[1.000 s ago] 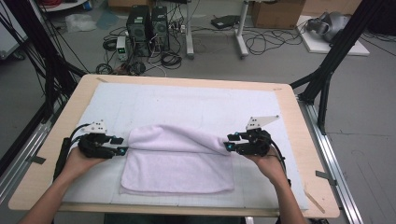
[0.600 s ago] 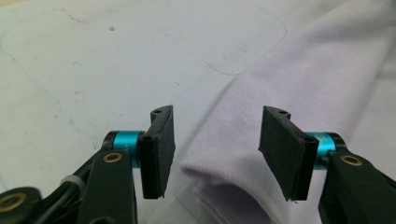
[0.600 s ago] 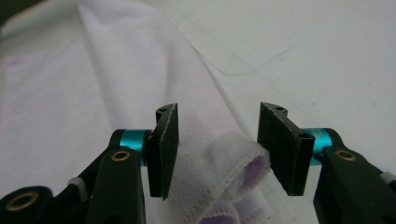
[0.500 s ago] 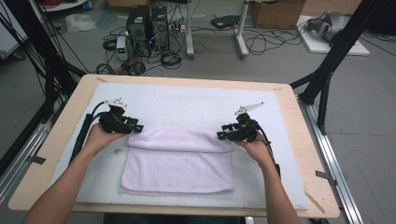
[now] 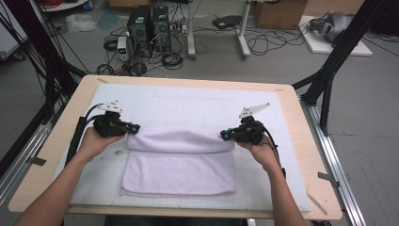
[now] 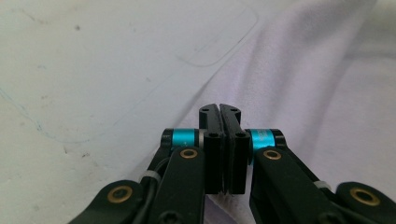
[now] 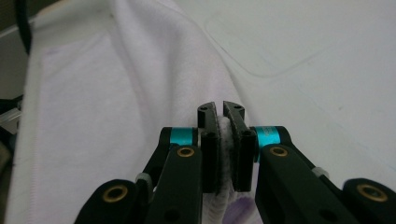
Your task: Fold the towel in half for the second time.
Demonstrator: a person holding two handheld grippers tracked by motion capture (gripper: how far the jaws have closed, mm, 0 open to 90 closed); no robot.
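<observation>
A pale lilac towel [image 5: 179, 172] lies folded on the white mat, with a thick rolled fold across its far edge. My left gripper [image 5: 134, 127] is at the fold's left end. Its jaws [image 6: 219, 109] have just been closing and now stand pressed together with no cloth visible between them; the towel [image 6: 317, 93] lies beside and under them. My right gripper [image 5: 225, 135] is at the fold's right end. Its jaws [image 7: 219, 108] have also just been closing and pinch a ridge of the towel [image 7: 116, 93] between the pads.
A white mat [image 5: 188, 101] covers most of the wooden table [image 5: 301, 141]. Black frame legs stand at both far corners. Computers, cables and boxes lie on the floor beyond the table. Bare mat lies beyond the towel.
Both hands moved away from the person and carried the raised fold back, and it now lies lower and flatter. Both pairs of jaws have closed, the right pair on the cloth.
</observation>
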